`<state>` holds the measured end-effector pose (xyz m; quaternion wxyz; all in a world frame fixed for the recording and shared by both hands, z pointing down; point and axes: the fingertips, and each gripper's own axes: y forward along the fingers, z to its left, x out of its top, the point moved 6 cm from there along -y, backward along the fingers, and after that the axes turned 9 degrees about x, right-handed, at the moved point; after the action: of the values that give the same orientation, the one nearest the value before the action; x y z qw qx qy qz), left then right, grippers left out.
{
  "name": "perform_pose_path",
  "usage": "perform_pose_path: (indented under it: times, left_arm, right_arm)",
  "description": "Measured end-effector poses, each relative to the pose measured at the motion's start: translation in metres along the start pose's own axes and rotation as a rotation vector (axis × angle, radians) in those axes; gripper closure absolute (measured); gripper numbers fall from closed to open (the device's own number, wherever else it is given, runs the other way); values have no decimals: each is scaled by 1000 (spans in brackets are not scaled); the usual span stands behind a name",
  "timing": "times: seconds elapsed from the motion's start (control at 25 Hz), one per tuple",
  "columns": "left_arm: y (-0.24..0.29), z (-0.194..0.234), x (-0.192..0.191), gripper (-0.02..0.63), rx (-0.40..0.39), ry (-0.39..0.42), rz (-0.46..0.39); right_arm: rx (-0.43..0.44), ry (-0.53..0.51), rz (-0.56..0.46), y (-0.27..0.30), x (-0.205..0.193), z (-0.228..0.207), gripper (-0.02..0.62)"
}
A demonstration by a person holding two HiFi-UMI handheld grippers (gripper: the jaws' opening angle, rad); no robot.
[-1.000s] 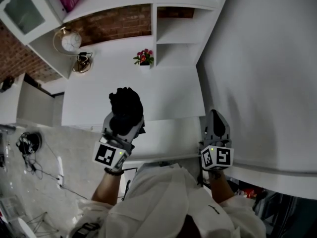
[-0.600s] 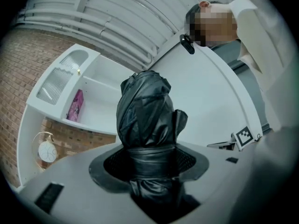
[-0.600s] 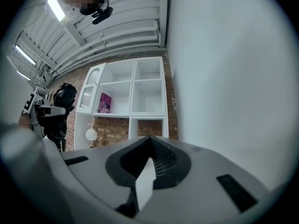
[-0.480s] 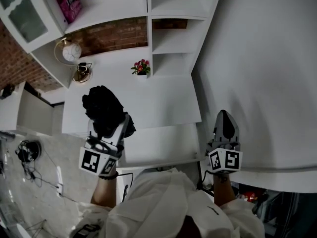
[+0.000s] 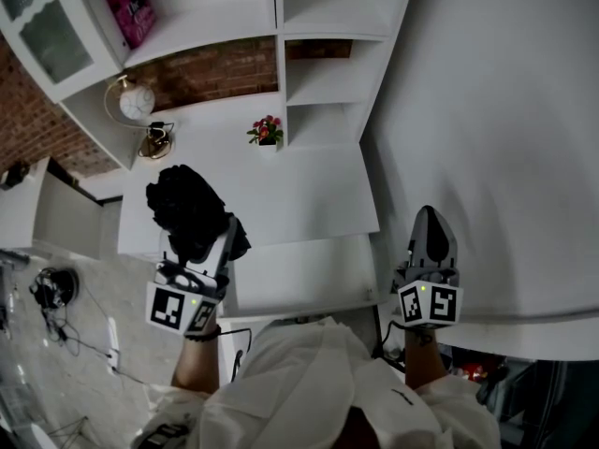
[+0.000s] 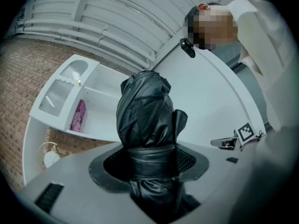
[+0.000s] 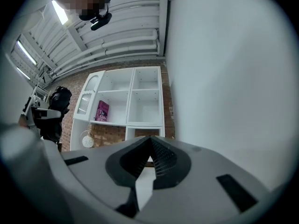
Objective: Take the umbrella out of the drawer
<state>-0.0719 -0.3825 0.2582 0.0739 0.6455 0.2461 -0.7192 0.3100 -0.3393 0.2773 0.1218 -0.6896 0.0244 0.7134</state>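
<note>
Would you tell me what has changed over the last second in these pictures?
The left tool, carrying the black umbrella, shifted toward the head view's left; the right tool drifted slightly right. Unchanged: the left grip on the umbrella, the right tool shut and empty.

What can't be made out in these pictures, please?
- Umbrella, lower end: in the left gripper view it is sunk between the clamping jaws of the left gripper; in the head view the gripper's body covers it.
- Pink book, title: too small in every view.
</note>
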Motion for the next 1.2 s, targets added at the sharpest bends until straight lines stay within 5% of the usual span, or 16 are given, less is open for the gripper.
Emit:
perform_pose_path:
  times: [1.2]
  left_arm:
    - [3, 6, -12, 341, 2, -10, 36]
  right_arm:
    - [-8, -3, 14, 2, -8, 2, 578]
